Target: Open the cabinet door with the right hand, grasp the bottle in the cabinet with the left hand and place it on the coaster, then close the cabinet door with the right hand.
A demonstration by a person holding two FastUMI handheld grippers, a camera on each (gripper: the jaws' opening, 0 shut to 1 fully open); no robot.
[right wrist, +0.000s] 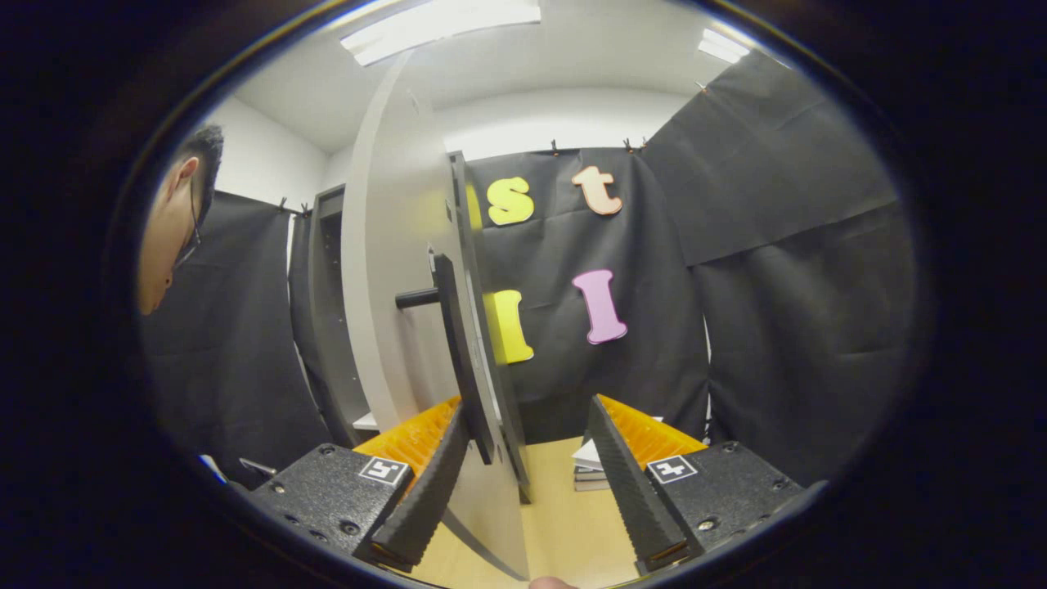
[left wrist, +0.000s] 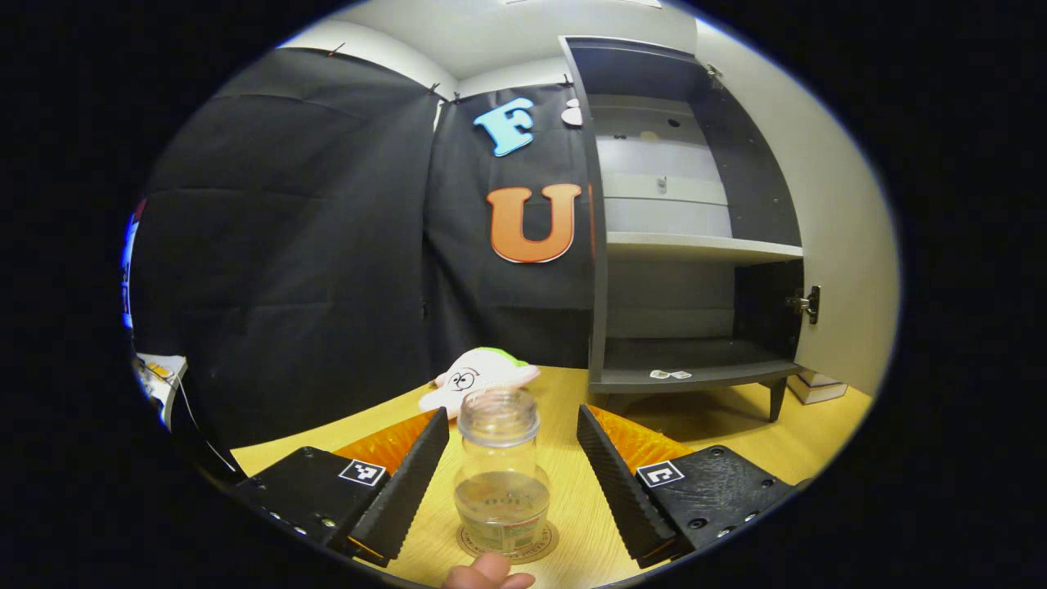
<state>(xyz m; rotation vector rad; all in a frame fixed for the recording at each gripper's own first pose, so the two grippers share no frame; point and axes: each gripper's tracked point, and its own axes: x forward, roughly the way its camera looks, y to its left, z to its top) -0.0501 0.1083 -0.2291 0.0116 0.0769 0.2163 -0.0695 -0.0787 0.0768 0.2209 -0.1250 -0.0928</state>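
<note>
In the left gripper view the left gripper (left wrist: 514, 483) has its jaws spread wide, and the bottle (left wrist: 501, 478) stands upright in the gap between them, clear of both fingers with desk showing on either side. The bottle is a clear jar with a little liquid at its base, and it rests on the round coaster (left wrist: 509, 544) on the wooden desk (left wrist: 572, 507). A fingertip (left wrist: 489, 573) shows at the bottom edge, just below the coaster. Straight beyond the bottle, farther from the jaws, lies a white plush toy (left wrist: 478, 378) with a green top. Ahead and to the right of the jaws stands the cabinet (left wrist: 695, 245), open at the front, its shelves bare except for small white tags on the bottom board. Beside its far leg sits a stack of books (left wrist: 818, 386).

In the right gripper view the right gripper (right wrist: 527, 474) also has its jaws apart. The edge of the cabinet door (right wrist: 401, 286) runs down between them, close against the left finger, and the bar handle (right wrist: 458, 343) sits just above that finger; whether the finger touches it I cannot tell. The right finger stands apart from the door. Beyond it lies a stack of papers (right wrist: 590, 466) on the desk. A person's head (right wrist: 176, 221) shows at the far left.
</note>
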